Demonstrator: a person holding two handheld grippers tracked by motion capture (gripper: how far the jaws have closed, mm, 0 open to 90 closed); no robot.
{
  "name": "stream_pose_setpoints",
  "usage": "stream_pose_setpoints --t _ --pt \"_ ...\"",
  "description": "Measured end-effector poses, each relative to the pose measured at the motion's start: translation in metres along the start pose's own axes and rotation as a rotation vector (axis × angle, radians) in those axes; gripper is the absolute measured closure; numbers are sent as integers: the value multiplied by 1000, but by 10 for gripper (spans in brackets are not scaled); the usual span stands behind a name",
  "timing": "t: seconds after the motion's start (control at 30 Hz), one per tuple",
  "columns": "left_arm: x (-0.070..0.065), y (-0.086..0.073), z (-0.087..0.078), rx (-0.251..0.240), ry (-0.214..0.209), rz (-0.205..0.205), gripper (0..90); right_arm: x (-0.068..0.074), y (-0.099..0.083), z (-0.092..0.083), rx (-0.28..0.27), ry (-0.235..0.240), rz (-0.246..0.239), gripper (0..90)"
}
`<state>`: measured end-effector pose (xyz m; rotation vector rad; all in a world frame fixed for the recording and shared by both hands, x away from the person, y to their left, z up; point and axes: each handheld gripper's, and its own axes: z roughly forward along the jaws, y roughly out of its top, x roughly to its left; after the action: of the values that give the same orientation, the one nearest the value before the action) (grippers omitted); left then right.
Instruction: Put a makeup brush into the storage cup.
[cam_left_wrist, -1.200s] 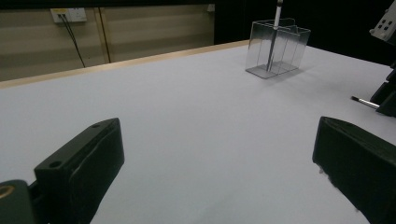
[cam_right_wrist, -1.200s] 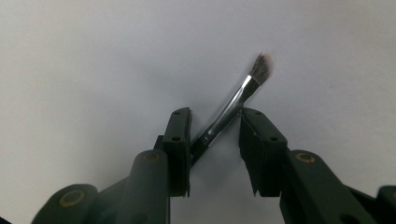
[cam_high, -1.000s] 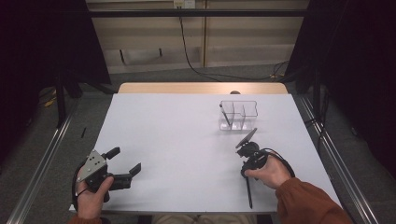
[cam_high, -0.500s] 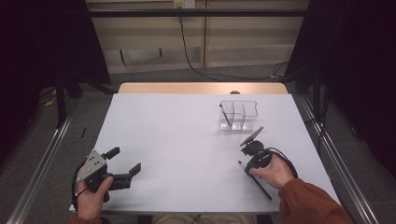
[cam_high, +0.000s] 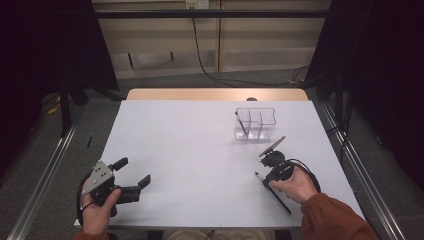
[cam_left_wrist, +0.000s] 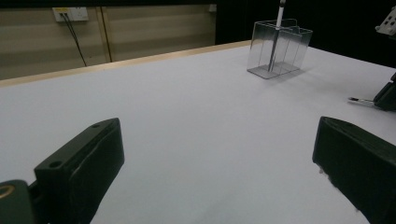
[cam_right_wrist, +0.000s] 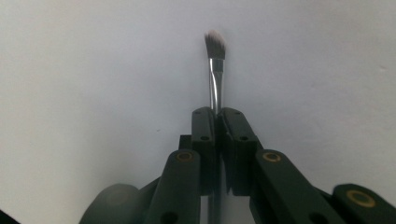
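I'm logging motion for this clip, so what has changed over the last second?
The right gripper stays shut on the thin black-handled brush, but the hand has turned it: the handle, which trailed straight toward the person, now slants toward the table's right edge. The open left gripper, the clear plastic divided organizer and the dark pen standing in it haven't moved.

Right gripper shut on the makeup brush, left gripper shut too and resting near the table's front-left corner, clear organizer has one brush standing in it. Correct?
Not quite: the left gripper is open. The left gripper view shows its jaws set wide apart with bare table between them. The rest holds: the right gripper is shut on the makeup brush, and the clear organizer has one brush standing in it.
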<state>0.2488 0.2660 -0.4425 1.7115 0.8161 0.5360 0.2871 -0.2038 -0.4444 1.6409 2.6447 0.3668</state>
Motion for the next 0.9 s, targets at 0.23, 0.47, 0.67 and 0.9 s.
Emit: stream_pose_setpoints --t 0.23,0.47,0.67,0.9 --pt "0 0 0 2 2 2 22 -3 -2 -6 -36 24 9 846" --pt "0 0 0 1 4 -3 22 -5 -4 -17 -76 54 19 849" --pt "0 0 0 2 4 1 22 -5 -3 -27 -111 82 14 850" --pt "0 0 0 1 5 0 22 -9 -5 -35 -147 96 18 851"
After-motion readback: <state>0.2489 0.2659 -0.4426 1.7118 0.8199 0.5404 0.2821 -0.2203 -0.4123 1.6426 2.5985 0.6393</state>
